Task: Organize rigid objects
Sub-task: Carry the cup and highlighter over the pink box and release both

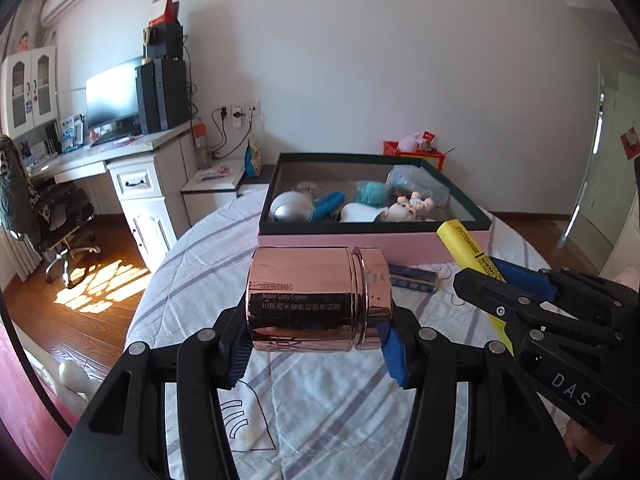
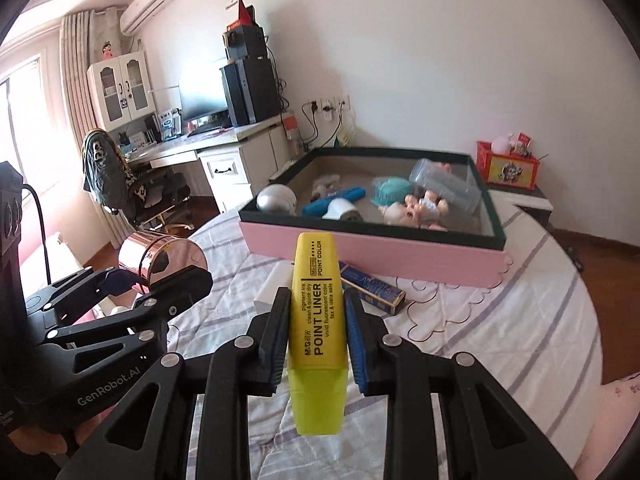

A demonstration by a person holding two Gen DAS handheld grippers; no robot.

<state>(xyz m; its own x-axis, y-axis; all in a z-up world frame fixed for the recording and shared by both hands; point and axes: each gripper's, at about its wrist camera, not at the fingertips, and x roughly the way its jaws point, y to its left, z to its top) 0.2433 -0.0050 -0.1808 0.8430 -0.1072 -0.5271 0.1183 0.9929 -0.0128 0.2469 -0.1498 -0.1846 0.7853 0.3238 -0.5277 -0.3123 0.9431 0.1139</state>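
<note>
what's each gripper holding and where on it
Left gripper clamps the rose-gold cream jar end to end, base and lid. Right gripper pinches the yellow highlighter across its barrel.

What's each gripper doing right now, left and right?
Left gripper: closed on the rose-gold cream jar, held on its side.
Right gripper: closed on the yellow highlighter, cap pointing forward.

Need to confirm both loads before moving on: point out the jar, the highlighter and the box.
jar (image 1: 308, 296): left wrist view, side wall.
highlighter (image 2: 316, 312): right wrist view, printed barrel.
box (image 2: 360, 250): right wrist view, pink front wall.
</note>
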